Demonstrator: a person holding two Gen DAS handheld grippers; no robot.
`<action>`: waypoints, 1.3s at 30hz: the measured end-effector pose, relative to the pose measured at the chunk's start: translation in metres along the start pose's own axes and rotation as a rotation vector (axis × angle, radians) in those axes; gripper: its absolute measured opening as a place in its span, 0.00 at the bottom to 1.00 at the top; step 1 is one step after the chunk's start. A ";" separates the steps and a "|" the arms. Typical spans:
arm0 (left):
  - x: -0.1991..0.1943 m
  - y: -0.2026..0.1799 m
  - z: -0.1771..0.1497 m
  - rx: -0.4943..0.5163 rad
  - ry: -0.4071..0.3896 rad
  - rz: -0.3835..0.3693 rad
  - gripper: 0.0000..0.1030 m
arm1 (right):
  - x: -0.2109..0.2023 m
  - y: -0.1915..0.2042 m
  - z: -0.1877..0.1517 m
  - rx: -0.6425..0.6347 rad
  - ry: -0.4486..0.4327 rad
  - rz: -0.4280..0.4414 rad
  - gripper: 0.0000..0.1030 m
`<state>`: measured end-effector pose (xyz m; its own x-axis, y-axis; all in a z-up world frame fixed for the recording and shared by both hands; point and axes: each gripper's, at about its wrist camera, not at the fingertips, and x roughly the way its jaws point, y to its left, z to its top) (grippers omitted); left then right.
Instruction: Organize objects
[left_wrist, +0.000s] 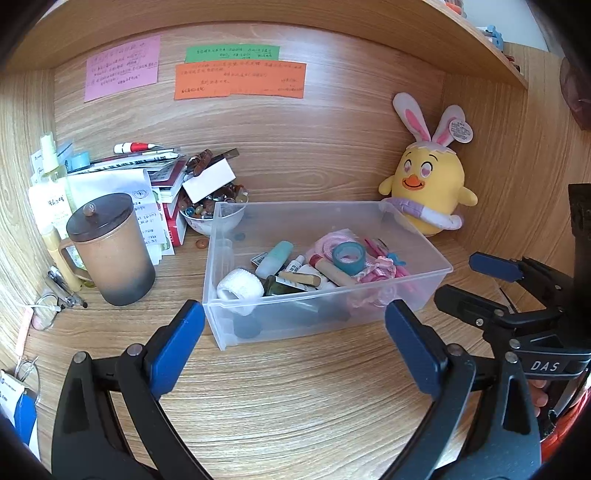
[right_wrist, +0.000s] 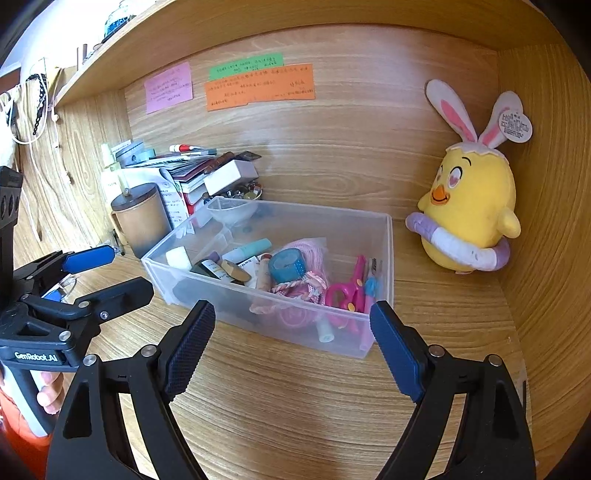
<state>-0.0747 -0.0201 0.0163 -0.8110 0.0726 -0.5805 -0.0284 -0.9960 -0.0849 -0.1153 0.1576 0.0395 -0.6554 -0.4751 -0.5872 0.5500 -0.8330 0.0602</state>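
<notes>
A clear plastic bin (left_wrist: 424, 275) stands on the wooden desk and holds small items: a teal tape roll (left_wrist: 348, 257), a white bandage roll (left_wrist: 239, 289), tubes, pink cord and pink scissors (right_wrist: 345, 291). The bin also shows in the right wrist view (right_wrist: 386, 258). My left gripper (left_wrist: 295, 339) is open and empty, just in front of the bin's near wall. My right gripper (right_wrist: 291, 339) is open and empty, in front of the bin's near right corner. Each gripper shows in the other's view, the right one (left_wrist: 476, 280) and the left one (right_wrist: 110, 273).
A brown lidded mug (left_wrist: 110, 251) stands left of the bin. Behind it lie stacked books and papers (left_wrist: 147, 173) and a bowl of beads (left_wrist: 207, 218). A yellow chick plush (right_wrist: 469, 206) sits in the back right corner. Coloured notes (left_wrist: 240, 77) hang on the back wall.
</notes>
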 end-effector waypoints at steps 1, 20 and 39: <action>0.001 0.000 0.000 0.000 0.001 0.001 0.96 | 0.001 0.000 0.000 0.001 0.002 0.001 0.81; 0.002 -0.001 0.000 0.002 0.004 -0.003 0.96 | 0.001 -0.003 -0.002 0.014 0.007 -0.001 0.81; -0.004 -0.005 -0.002 0.013 -0.016 0.003 0.97 | 0.000 -0.002 -0.004 0.013 0.011 0.003 0.82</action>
<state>-0.0704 -0.0156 0.0170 -0.8203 0.0693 -0.5678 -0.0337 -0.9968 -0.0730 -0.1147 0.1600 0.0362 -0.6480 -0.4741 -0.5961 0.5450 -0.8354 0.0718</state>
